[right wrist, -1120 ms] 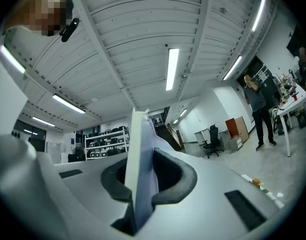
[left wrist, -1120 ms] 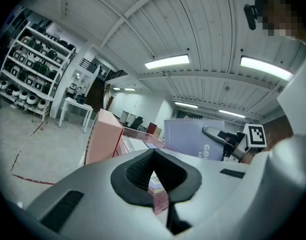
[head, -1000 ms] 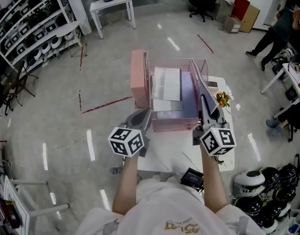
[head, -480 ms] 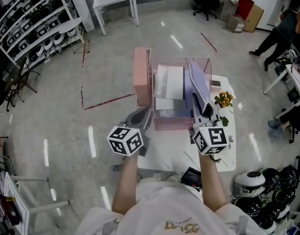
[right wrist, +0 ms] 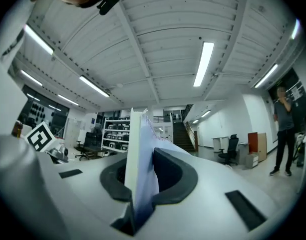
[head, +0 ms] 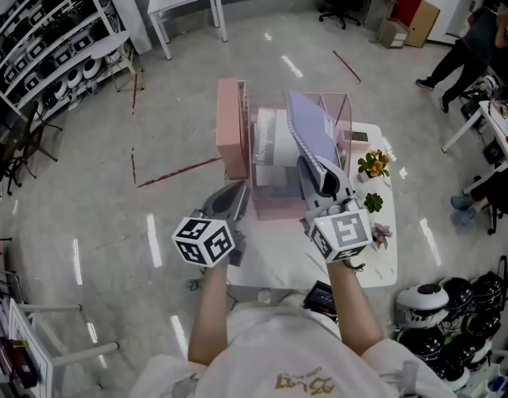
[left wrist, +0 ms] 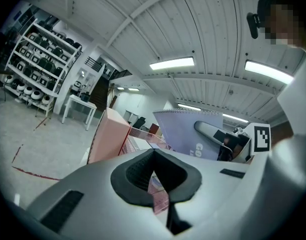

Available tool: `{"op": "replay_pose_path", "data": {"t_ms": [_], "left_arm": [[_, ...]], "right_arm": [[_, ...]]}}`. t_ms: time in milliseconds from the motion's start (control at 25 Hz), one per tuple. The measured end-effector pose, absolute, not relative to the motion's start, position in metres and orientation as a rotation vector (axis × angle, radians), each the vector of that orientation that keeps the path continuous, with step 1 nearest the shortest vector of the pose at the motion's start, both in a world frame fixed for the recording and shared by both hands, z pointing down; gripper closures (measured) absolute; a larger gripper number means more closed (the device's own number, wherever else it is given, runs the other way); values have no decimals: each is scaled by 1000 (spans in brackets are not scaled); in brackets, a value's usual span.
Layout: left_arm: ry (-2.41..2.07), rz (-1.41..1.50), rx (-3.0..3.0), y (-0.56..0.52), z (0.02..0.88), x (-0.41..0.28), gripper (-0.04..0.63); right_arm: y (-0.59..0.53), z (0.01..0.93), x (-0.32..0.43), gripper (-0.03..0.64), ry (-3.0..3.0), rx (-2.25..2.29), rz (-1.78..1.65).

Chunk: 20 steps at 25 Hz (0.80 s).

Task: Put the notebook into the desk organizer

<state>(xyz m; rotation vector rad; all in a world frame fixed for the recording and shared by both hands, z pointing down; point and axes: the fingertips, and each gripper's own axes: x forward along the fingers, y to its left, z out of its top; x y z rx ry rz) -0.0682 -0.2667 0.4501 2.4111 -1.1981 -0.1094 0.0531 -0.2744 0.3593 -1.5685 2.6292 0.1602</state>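
A lavender spiral notebook (head: pixel 313 131) is lifted over the pink desk organizer (head: pixel 237 143), tilted with its spiral edge upward. My right gripper (head: pixel 317 181) is shut on its lower edge. In the right gripper view the notebook (right wrist: pixel 138 154) runs edge-on between the pads. The organizer holds white papers (head: pixel 274 139) and has a clear wall (head: pixel 341 110) at its right. My left gripper (head: pixel 229 201) hovers at the organizer's near left corner, shut with nothing in it. From the left gripper view I see the notebook's cover (left wrist: pixel 190 134) and the organizer's pink side (left wrist: pixel 109 139).
The organizer stands on a small white table (head: pixel 316 259) with two little potted plants (head: pixel 372 166) at its right edge. A black device (head: pixel 326 298) lies at the table's near edge. Helmets (head: pixel 452 313) sit at the lower right, and shelving (head: pixel 46 40) stands at the far left.
My right gripper has swung the notebook up and to the left, from beside the clear right wall to above the organizer's middle. The left gripper has barely moved.
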Motion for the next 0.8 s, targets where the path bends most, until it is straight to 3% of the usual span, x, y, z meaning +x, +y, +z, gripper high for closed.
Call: {"op": "replay_pose_path", "data": {"t_ms": [440,520,680,800], "left_arm": [[-1267,-103,2369,-267,457,-86,580],[-1277,-103,2361,-267,457,-89,580],[-1284,-103,2353,-265,458,-91,580],[-1282,-97,2355,-265,458,-90,580]], "right_arm": [[-293,430,-5,553,2975,-1543,184],[-296,440,-10,502,3015,-1545,139],[-300,454,-15,492,3105,-1563,101],[-296,465,-25,387,3237,-1458,32]]}}
